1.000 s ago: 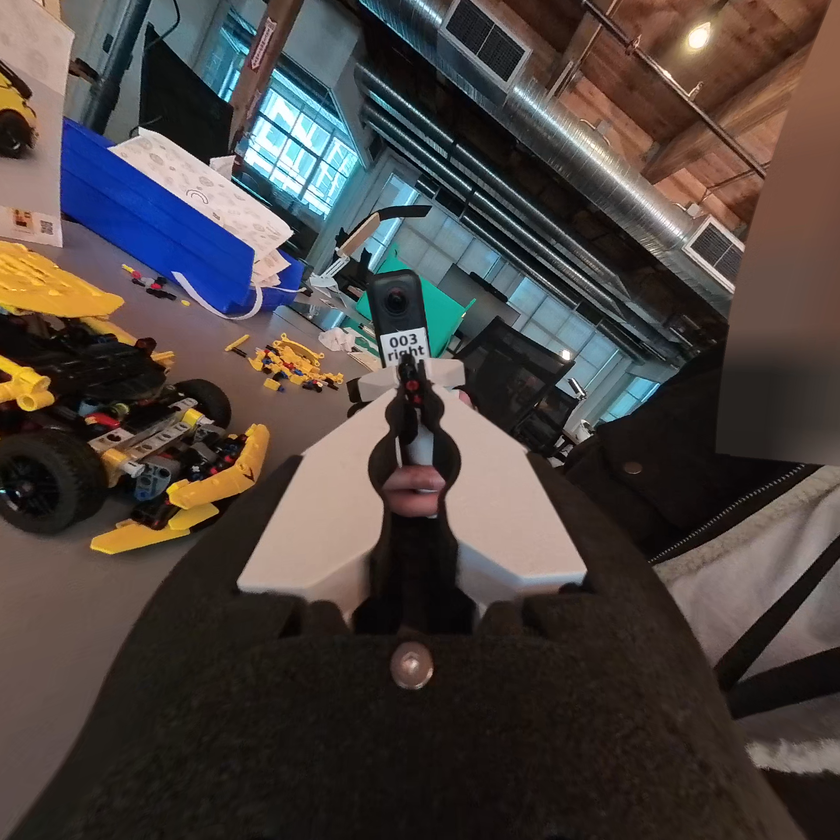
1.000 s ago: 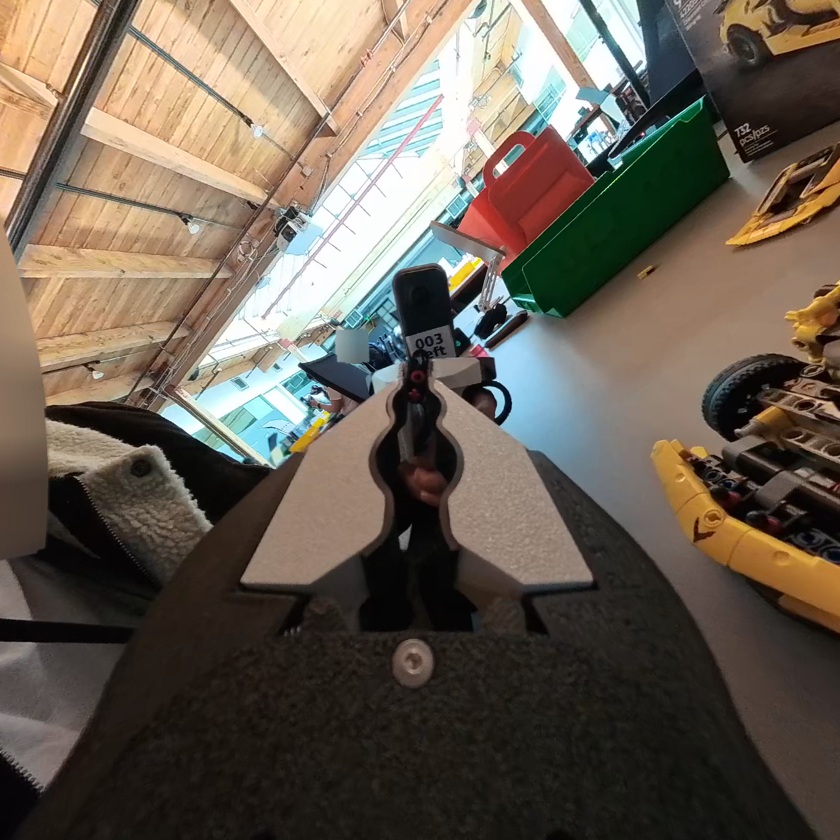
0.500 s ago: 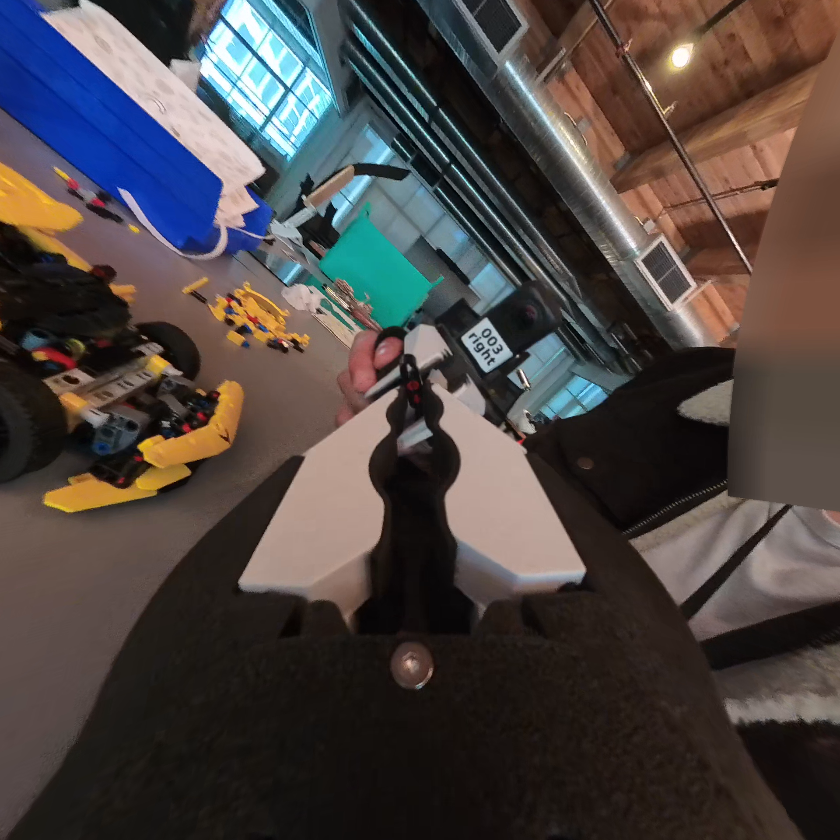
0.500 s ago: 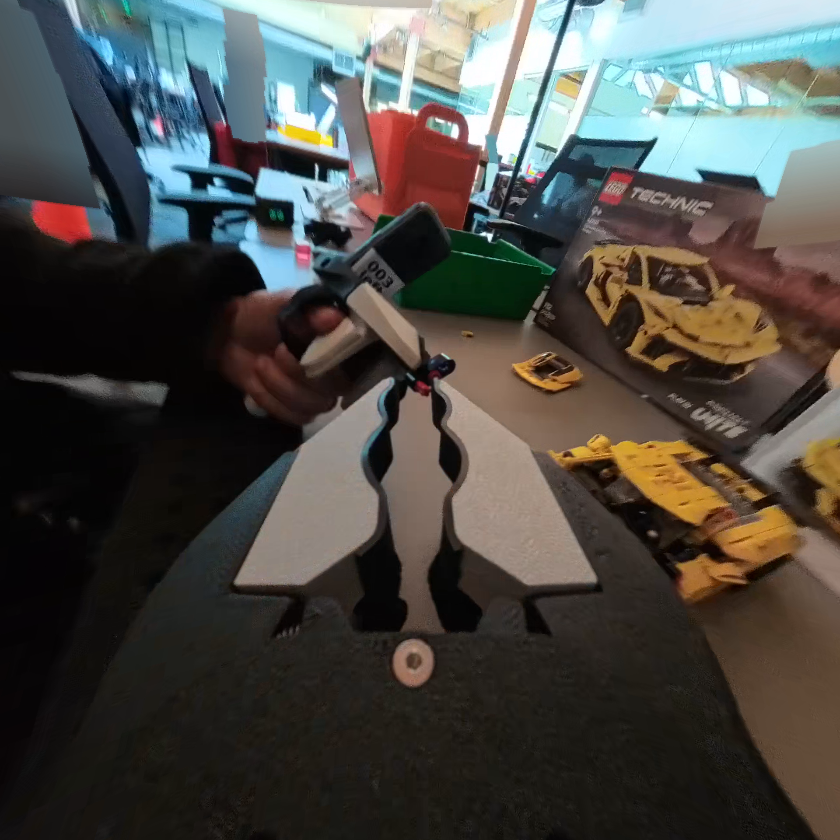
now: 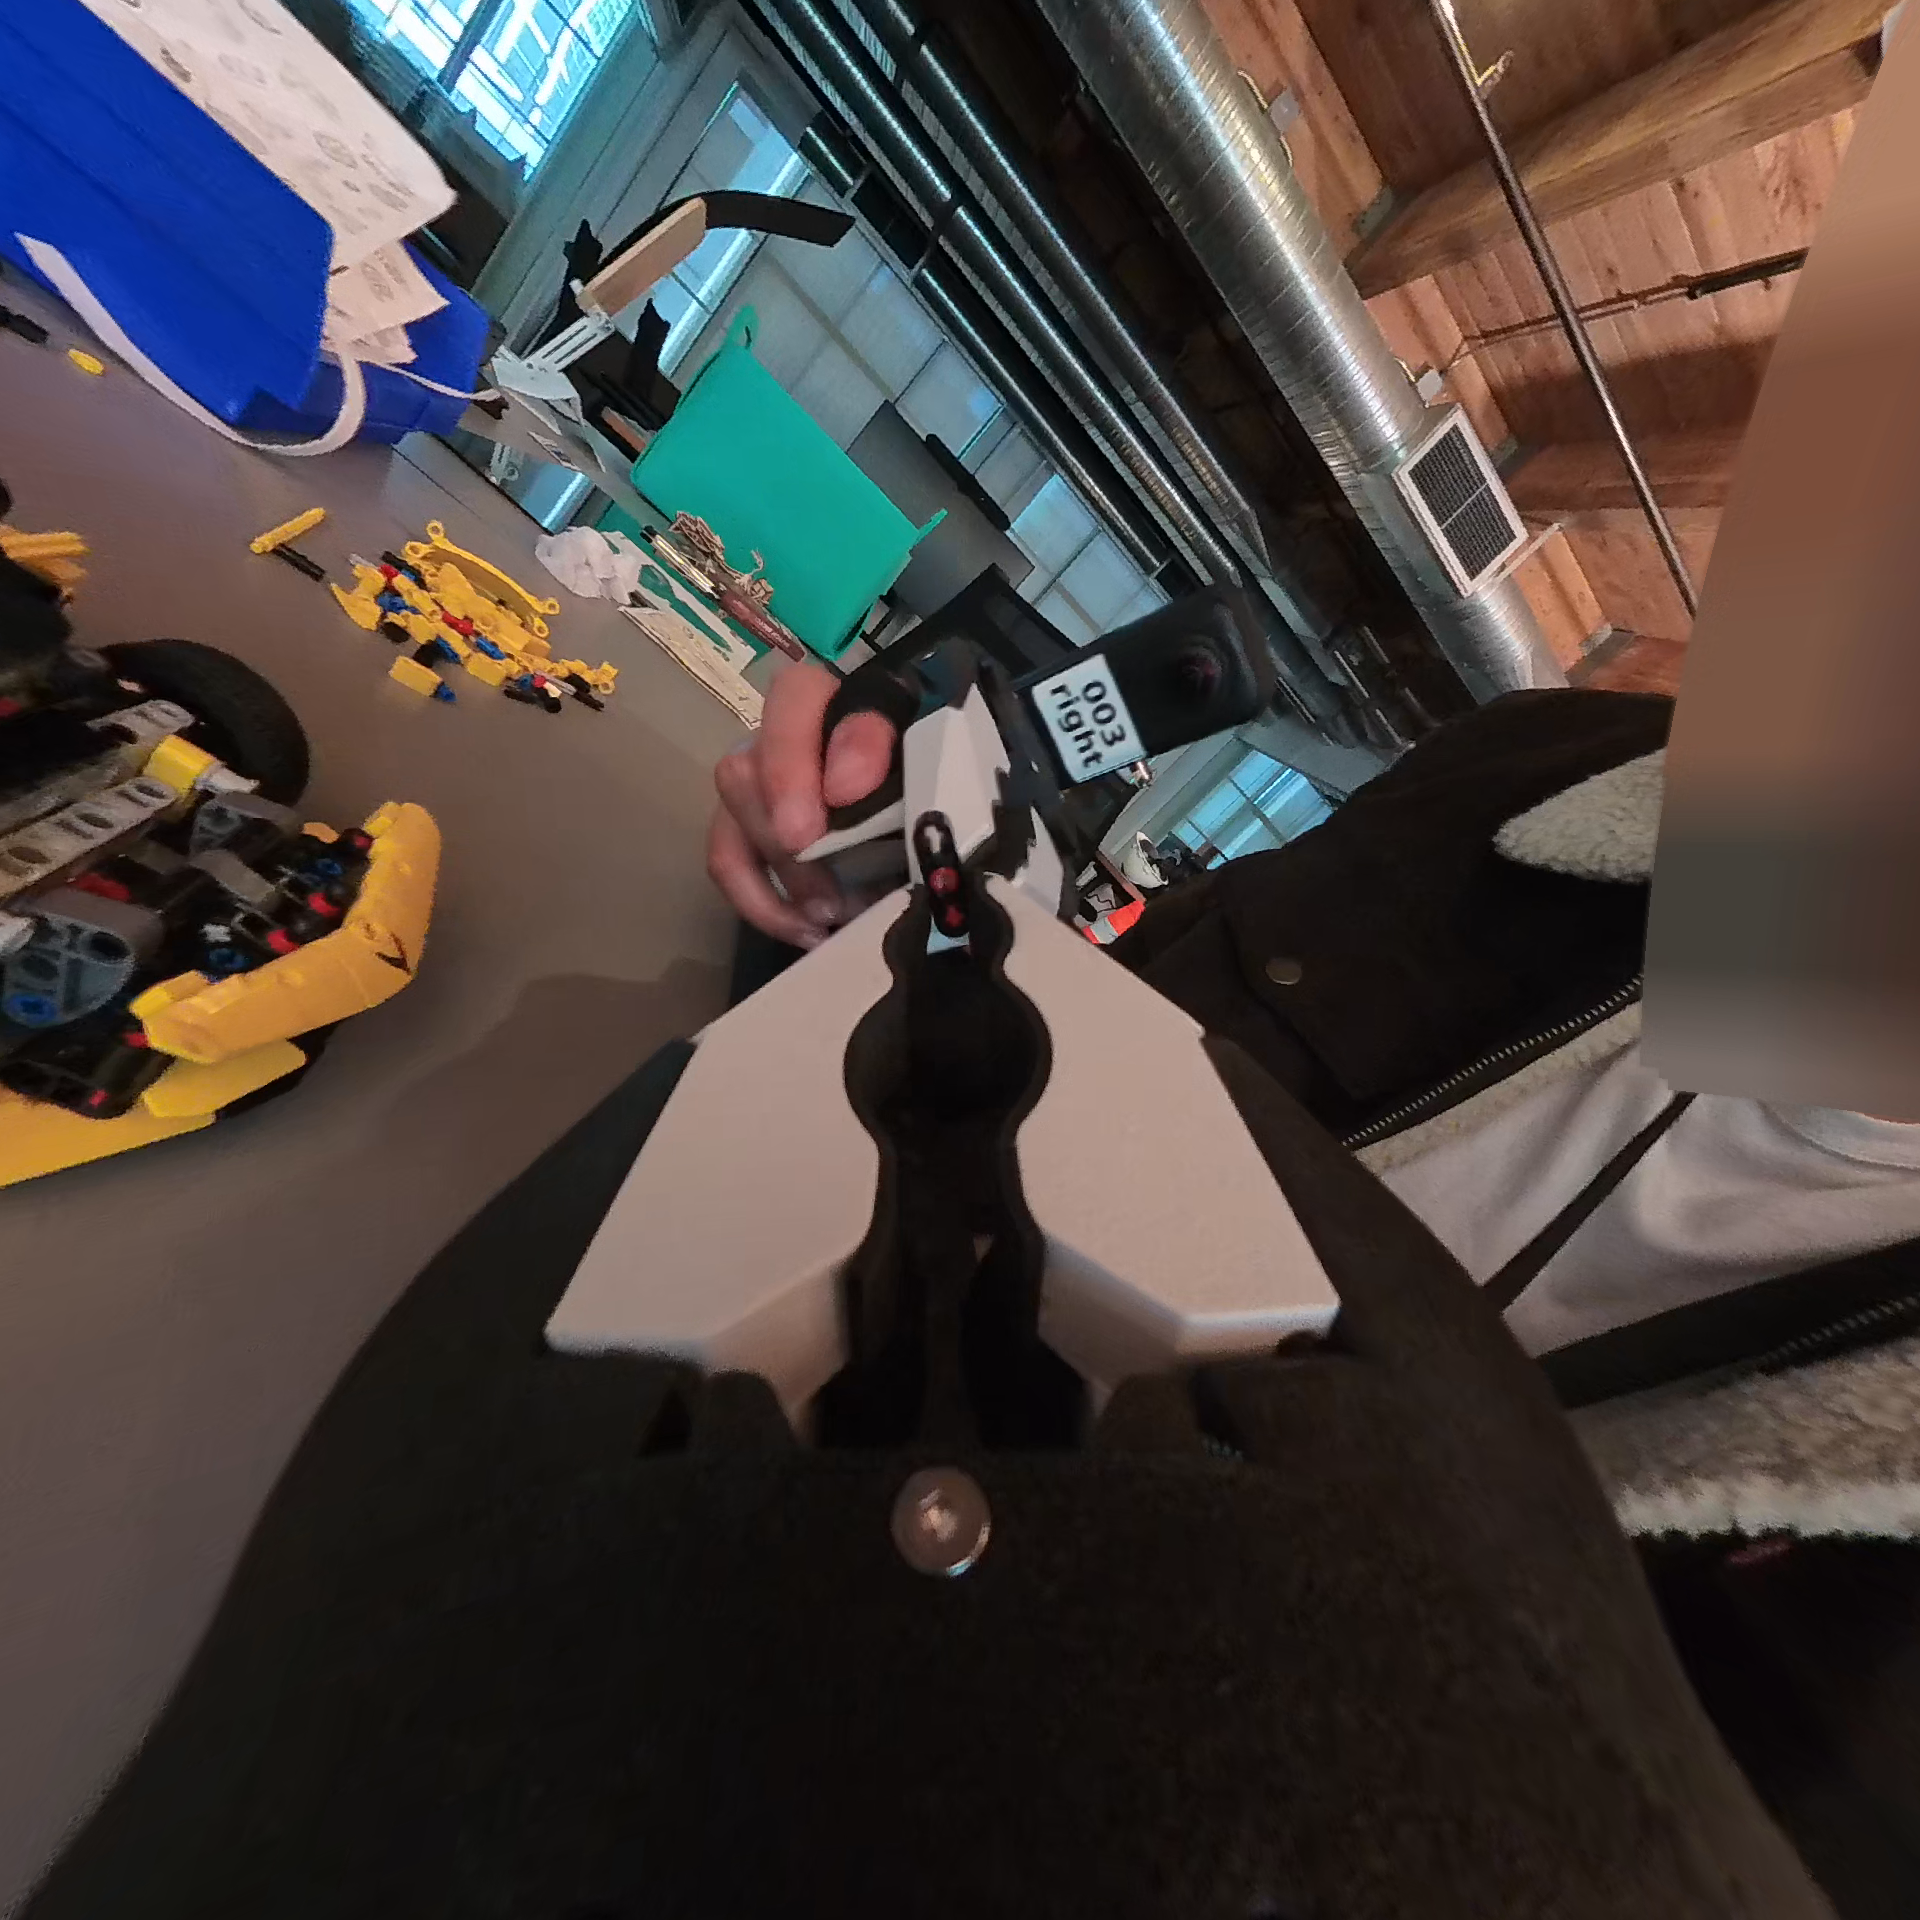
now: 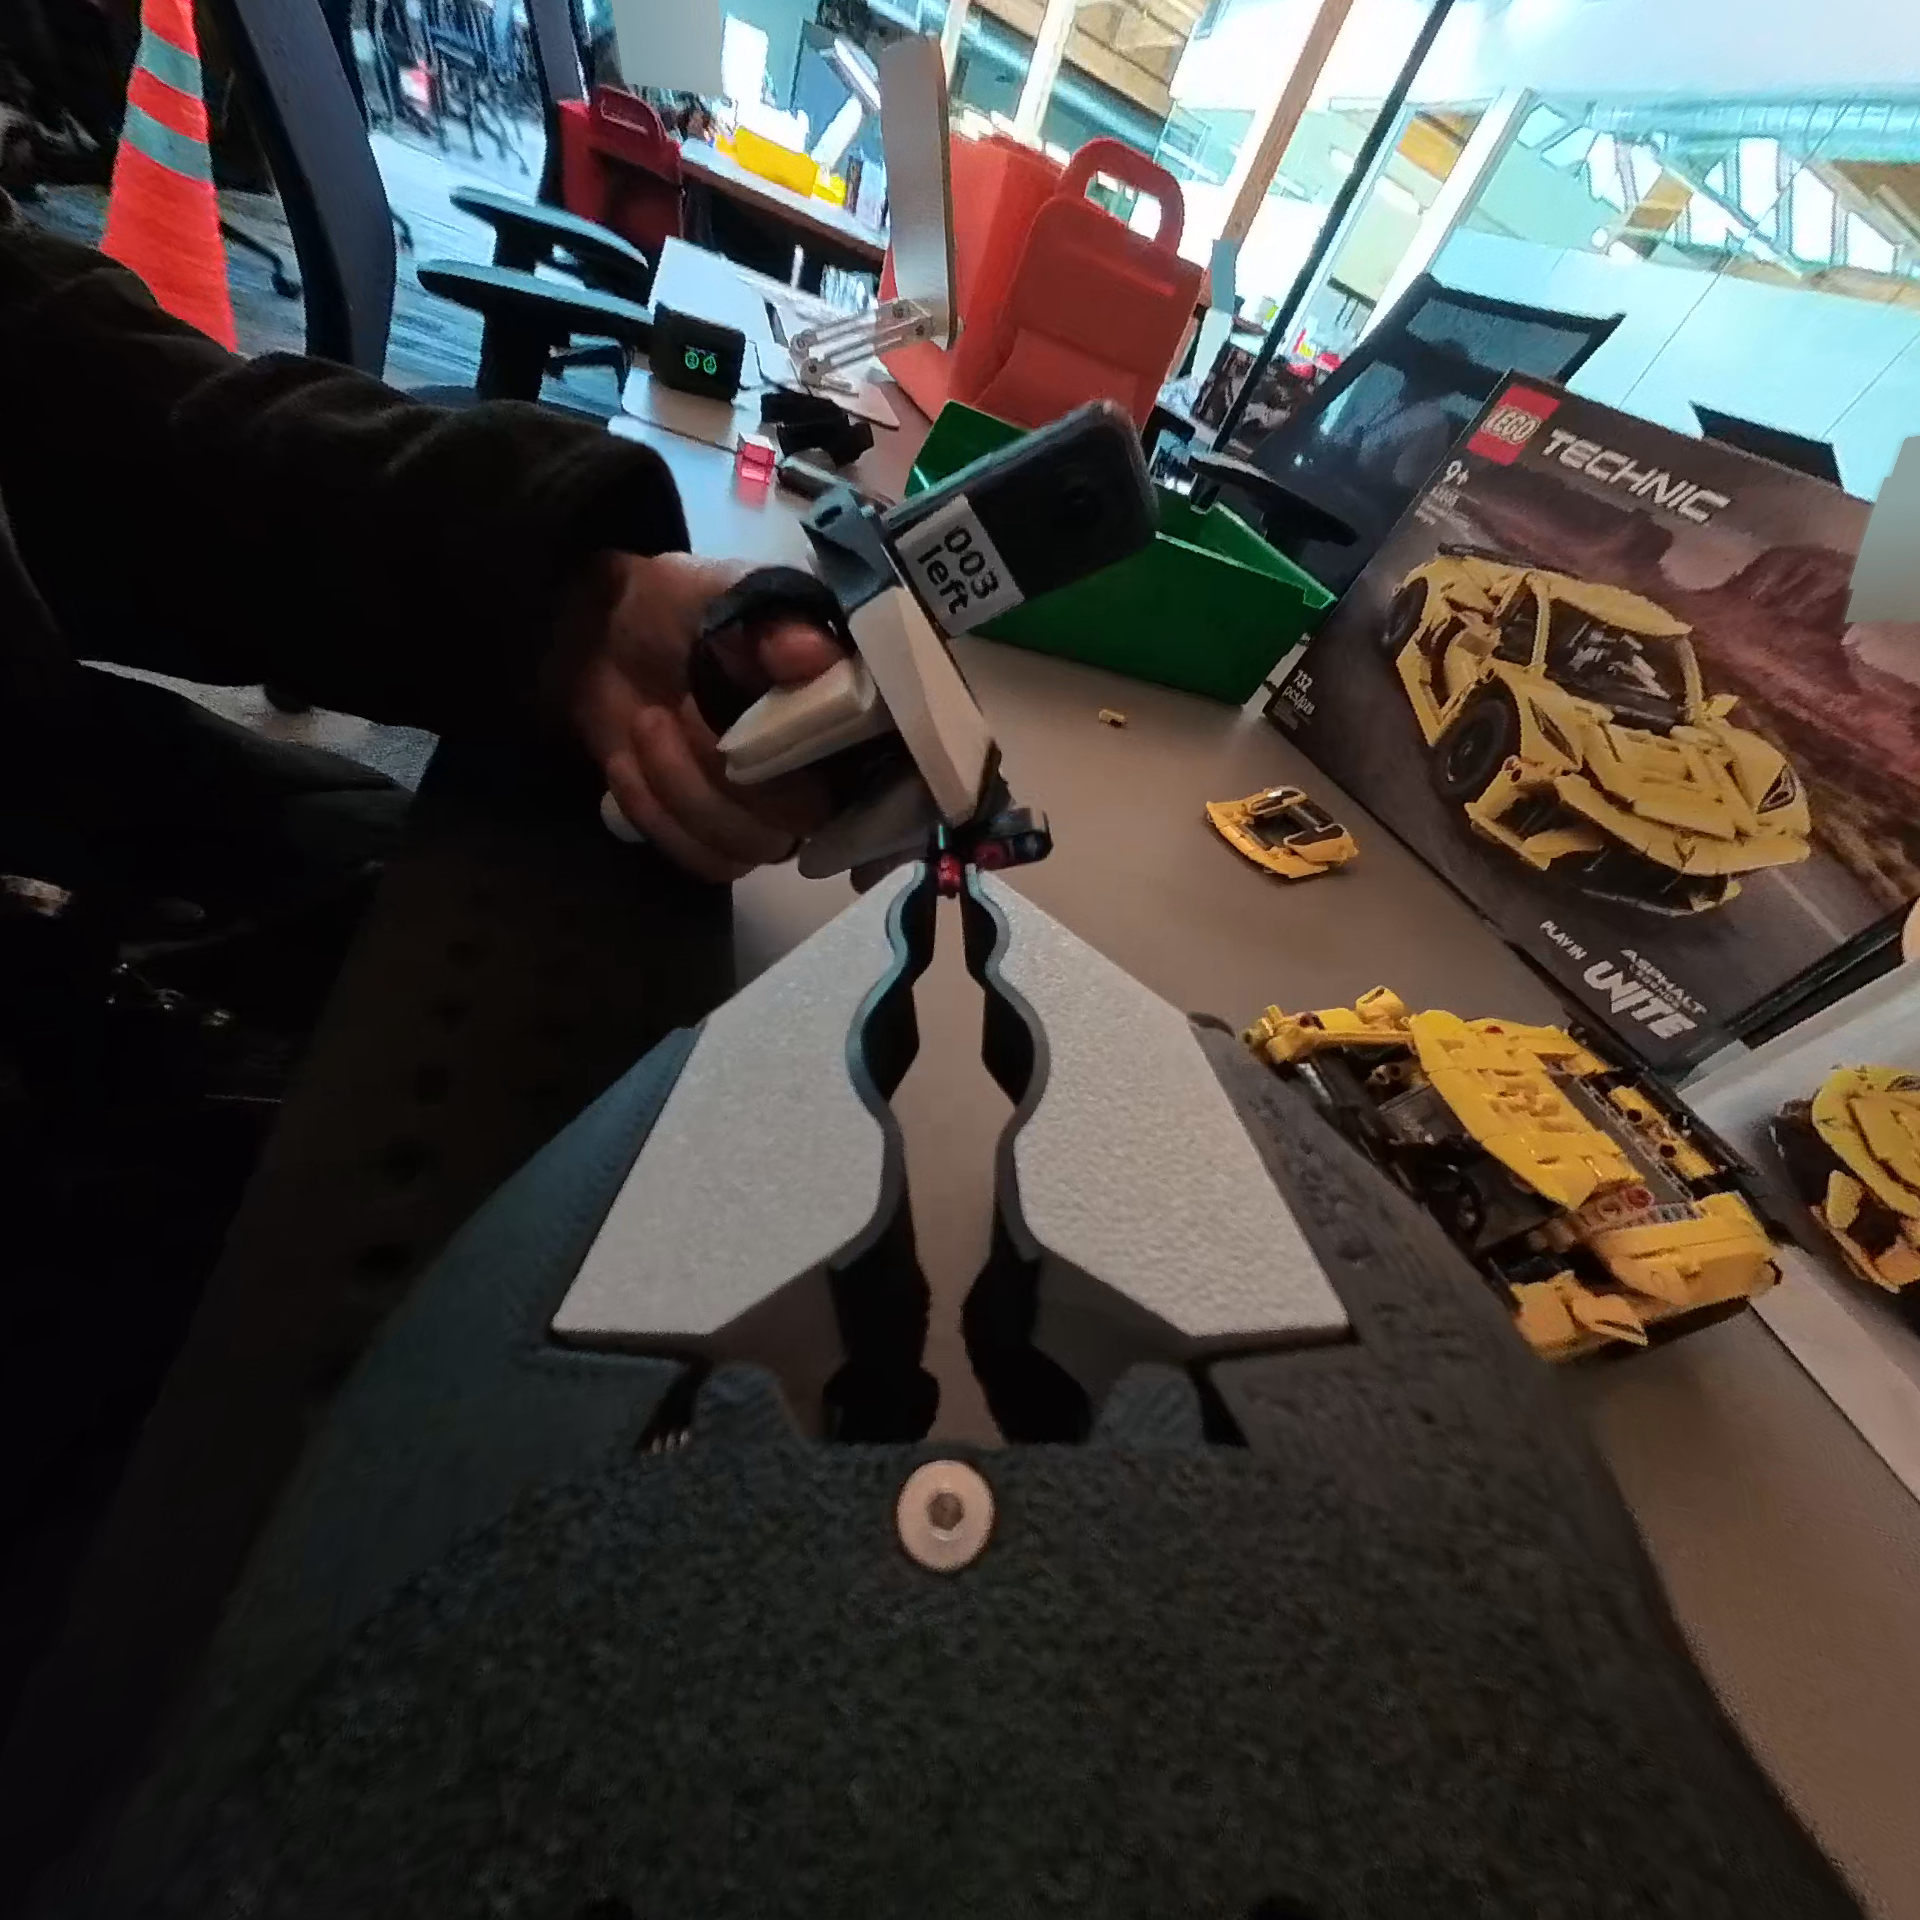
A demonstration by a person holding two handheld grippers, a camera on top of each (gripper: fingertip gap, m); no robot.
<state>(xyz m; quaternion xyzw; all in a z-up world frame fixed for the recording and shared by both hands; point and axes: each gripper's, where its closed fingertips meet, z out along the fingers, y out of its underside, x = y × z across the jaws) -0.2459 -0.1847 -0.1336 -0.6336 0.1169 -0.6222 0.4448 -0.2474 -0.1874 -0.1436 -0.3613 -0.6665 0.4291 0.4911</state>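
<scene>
Roughly, by size:
counter: grey counter (image 6: 1195, 914) carries everything; both tools are held above it
box: printed set box (image 6: 1621, 727) stands at the far right of the right wrist view; green bin (image 6: 1143, 613) just left of it
car: half-built yellow brick car (image 5: 208, 935) lies left of the left tool; same car (image 6: 1507, 1164) lies right of the right tool
loose parts: pile of yellow, blue and black pieces (image 5: 468, 634) beyond the car; small yellow panel (image 6: 1283, 831) lies alone near the box
left tool (image 5: 943, 914): tips together, clamped on a small black piece with red pins (image 5: 943, 883)
right tool (image 6: 948, 883): tips nearly together on that same piece (image 6: 987, 847); full clamp cannot be told
risk: judged, the piece sits only at the very tips of two opposed tools; a twist or uneven pull could snap it free onto the counter or pop a pin
</scene>
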